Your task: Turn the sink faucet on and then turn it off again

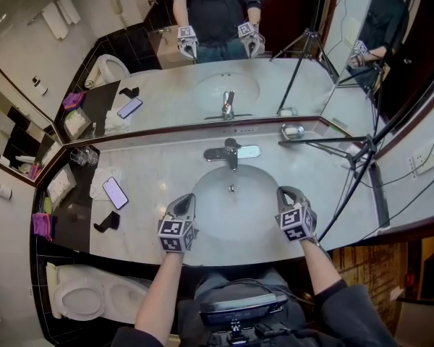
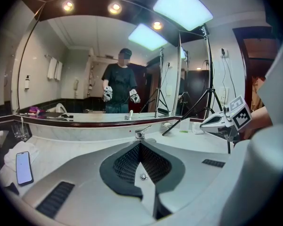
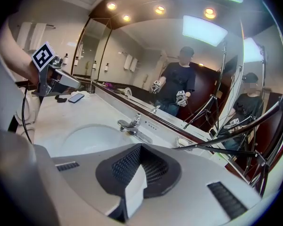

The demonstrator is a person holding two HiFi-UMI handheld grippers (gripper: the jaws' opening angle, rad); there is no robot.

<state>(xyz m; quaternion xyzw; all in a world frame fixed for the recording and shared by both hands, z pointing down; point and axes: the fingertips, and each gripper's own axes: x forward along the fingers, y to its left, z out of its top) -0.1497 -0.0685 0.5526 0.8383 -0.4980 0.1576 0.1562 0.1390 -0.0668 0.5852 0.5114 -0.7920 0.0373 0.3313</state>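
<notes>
Head view, left claw [image 1: 184, 202]: pressed together, empty, above near rim of sink [image 1: 215, 186].
Right claw [image 1: 289, 194]: pressed together, empty, level with its twin.
Faucet [image 1: 231, 152]: ahead of both claws, between them, untouched; no water seen.
Reason: likely closed to push the faucet rather than pinch it.

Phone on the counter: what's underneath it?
A white cloth lies under the phone, on the marble counter. The part of the cloth beneath the phone is covered.
</notes>
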